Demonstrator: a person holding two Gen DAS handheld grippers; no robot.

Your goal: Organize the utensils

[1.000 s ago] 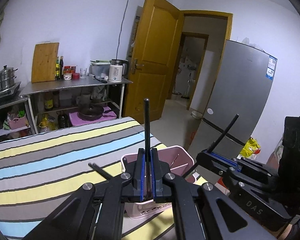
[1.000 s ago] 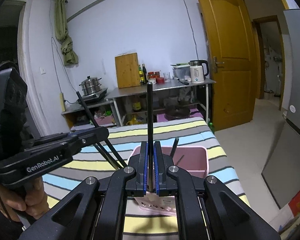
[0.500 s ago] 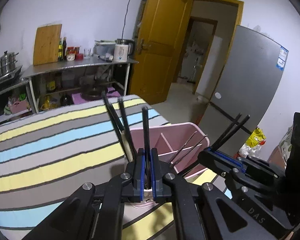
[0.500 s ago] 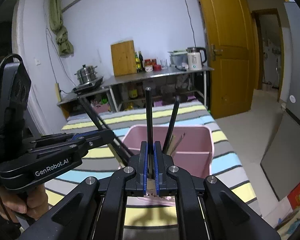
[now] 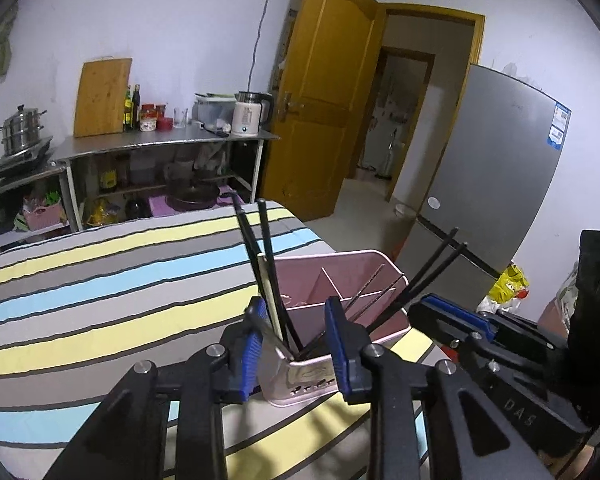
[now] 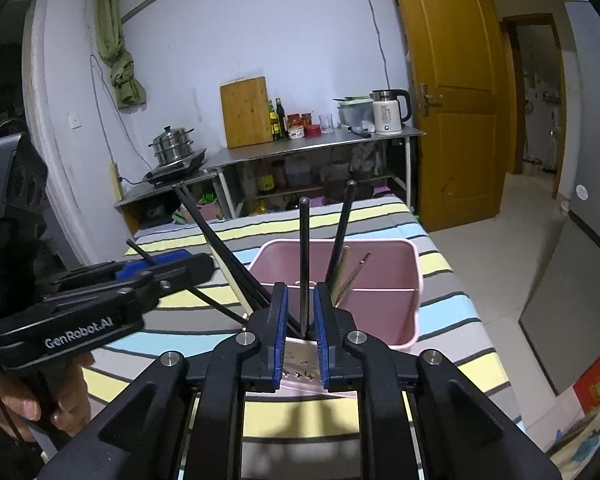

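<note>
A pink divided utensil holder (image 5: pixel 364 268) (image 6: pixel 380 256) stands on the striped table near its right edge. Black chopsticks (image 5: pixel 260 256) and a pale stick lean in its near compartment, thin metal ones (image 5: pixel 370 288) in another. My left gripper (image 5: pixel 296 340) is open and empty, jaws just above the holder's near corner. My right gripper (image 6: pixel 300 316) is partly open around an upright black chopstick (image 6: pixel 303 256) that stands in the holder; the pads do not press it. The left gripper also shows in the right wrist view (image 6: pixel 140 276), at the left.
The striped cloth table (image 5: pixel 100 280) stretches left and back. Behind it stand a steel shelf with a kettle (image 5: pixel 248 118), bottles and a cutting board (image 5: pixel 102 96). A grey fridge (image 5: pixel 492 168) and an open wooden door (image 5: pixel 324 100) are to the right.
Both grippers have come down to the holder and opened. The left one has let its black chopstick go into the holder; the right one has loosened around its chopstick.
</note>
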